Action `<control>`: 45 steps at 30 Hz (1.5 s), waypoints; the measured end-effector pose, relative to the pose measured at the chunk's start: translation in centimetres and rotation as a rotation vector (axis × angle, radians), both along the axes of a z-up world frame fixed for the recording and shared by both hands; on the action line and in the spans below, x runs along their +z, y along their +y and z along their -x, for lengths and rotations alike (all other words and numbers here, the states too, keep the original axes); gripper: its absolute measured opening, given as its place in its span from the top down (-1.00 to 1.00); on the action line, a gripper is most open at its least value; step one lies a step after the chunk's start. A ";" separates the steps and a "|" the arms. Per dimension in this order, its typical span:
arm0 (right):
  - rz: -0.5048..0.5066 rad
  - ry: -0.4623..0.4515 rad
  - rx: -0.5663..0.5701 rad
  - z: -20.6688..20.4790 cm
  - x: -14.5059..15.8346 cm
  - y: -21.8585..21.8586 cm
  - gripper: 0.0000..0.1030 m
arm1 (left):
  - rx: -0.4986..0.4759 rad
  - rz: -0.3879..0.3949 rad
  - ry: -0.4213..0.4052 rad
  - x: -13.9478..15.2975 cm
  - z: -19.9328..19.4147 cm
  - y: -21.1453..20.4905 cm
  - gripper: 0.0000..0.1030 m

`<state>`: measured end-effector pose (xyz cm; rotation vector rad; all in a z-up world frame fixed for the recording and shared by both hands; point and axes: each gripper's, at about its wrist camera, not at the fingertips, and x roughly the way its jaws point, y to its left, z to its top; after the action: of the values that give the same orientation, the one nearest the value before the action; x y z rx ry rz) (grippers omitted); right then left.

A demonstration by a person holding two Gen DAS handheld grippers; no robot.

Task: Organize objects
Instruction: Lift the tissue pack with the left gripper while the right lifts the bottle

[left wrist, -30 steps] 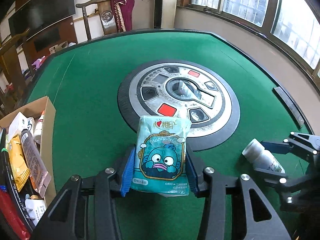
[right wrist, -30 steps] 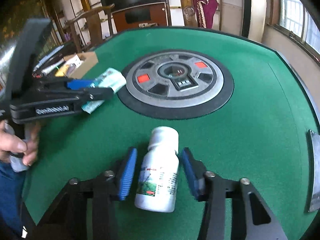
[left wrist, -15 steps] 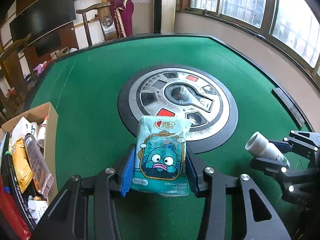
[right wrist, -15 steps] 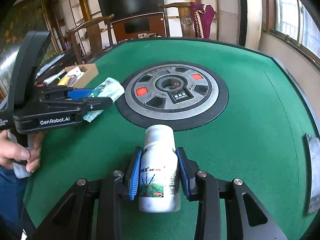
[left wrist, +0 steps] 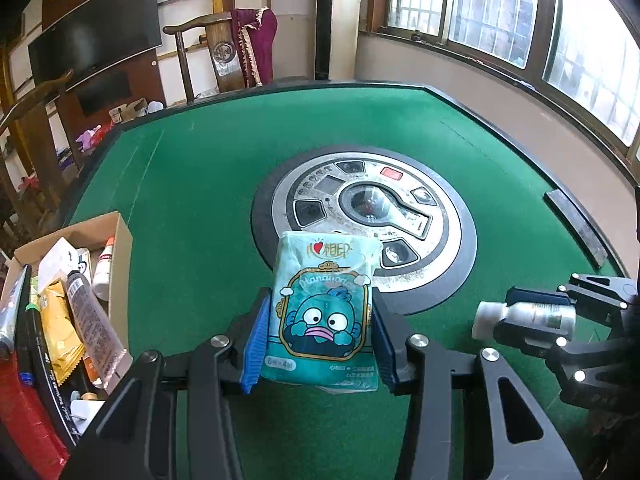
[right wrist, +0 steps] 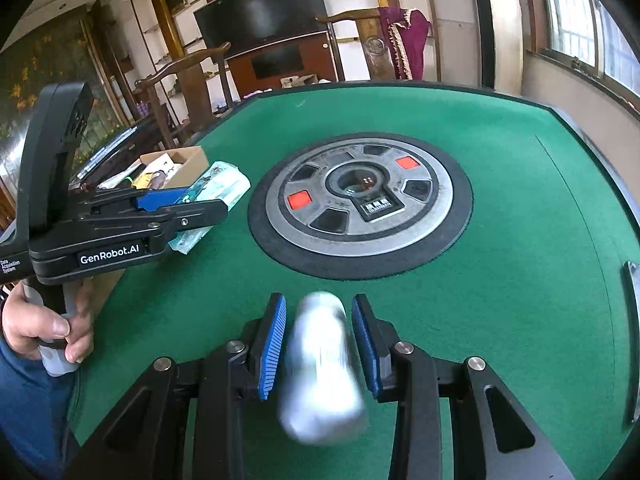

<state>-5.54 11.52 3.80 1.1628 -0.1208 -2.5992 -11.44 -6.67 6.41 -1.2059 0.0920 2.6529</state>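
A teal tissue pack (left wrist: 324,312) with a cartoon fish is clamped between the blue pads of my left gripper (left wrist: 318,340), held above the green felt. From the right wrist view the same left gripper (right wrist: 192,204) holds the tissue pack (right wrist: 216,184) at the left, near the box. My right gripper (right wrist: 320,332) is shut on a white bottle (right wrist: 320,360), which shows blurred between its pads. The left wrist view has the right gripper (left wrist: 510,314) at the right, carrying the white bottle (left wrist: 528,314) lying sideways, cap to the left, off the felt.
An open cardboard box (left wrist: 120,248) with tubes, packets and a small bottle stands at the table's left edge, also seen as the box (right wrist: 192,160). A round control panel (left wrist: 368,216) sits mid-table. A person's hand (right wrist: 44,328) grips the left handle. Chairs stand beyond the far edge.
The right gripper's pads closed on the white bottle and raised it off the felt; it now looks blurred. The left gripper with the tissue pack has barely shifted.
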 end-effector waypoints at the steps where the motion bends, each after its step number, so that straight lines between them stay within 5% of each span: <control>1: -0.007 -0.005 0.004 0.1 0.0 -0.3 0.28 | 0.003 -0.004 0.002 0.1 0.0 -0.1 0.13; 9: -0.137 -0.060 0.049 -0.8 -1.1 -1.8 0.27 | 0.024 -0.023 -0.003 0.3 0.1 -1.1 0.13; 11: -0.182 -0.061 0.049 -1.4 -1.3 -1.7 -0.04 | 0.018 -0.022 0.000 0.5 0.0 -1.1 0.13; 13: -0.233 -0.071 0.042 -2.0 -1.5 -1.6 -0.15 | 0.014 -0.024 0.006 0.7 -0.2 -0.9 0.13; 15: -0.243 -0.083 0.055 -2.5 -1.8 -1.3 -0.13 | 0.010 -0.025 0.011 0.8 -0.3 -0.9 0.13; 16: -0.236 -0.080 0.062 -2.9 -1.8 -1.2 0.19 | 0.011 -0.027 0.010 0.8 -0.3 -0.9 0.13; 17: -0.239 -0.083 0.067 -3.2 -1.9 -1.2 0.28 | 0.009 -0.027 0.008 0.8 -0.3 -0.9 0.13; 33: -0.234 -0.107 0.005 -4.0 -2.2 -0.5 0.25 | -0.019 -0.026 -0.012 0.5 -0.4 -0.5 0.12; 34: -0.227 -0.107 0.007 -4.0 -2.2 -0.4 0.20 | -0.019 -0.028 -0.011 0.5 -0.5 -0.5 0.12; 37: -0.220 -0.132 0.047 -4.1 -2.5 -0.6 -0.68 | -0.023 -0.028 -0.007 0.6 -0.6 -0.3 0.12; 39: -0.231 -0.138 0.064 -4.3 -2.7 -0.9 -0.69 | -0.028 -0.030 -0.007 0.6 -0.7 -0.2 0.12; 42: -0.235 -0.141 0.064 -4.3 -2.5 -0.8 -0.34 | -0.027 -0.027 -0.009 0.6 -0.6 -0.2 0.12; 43: -0.233 -0.136 0.058 -4.4 -2.4 -0.6 0.12 | -0.027 -0.027 -0.009 0.5 -0.6 -0.2 0.12; 44: -0.232 -0.136 0.053 -4.3 -2.2 -0.4 0.29 | -0.026 -0.025 -0.009 0.5 -0.7 -0.2 0.12; 45: -0.219 -0.146 0.046 -4.2 -2.1 -0.1 0.29 | -0.027 -0.024 -0.009 0.5 -0.7 -0.1 0.12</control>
<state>-1.32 11.42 1.68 1.4125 0.1632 -2.5347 -10.73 -6.77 6.91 -1.2003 0.0740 2.6178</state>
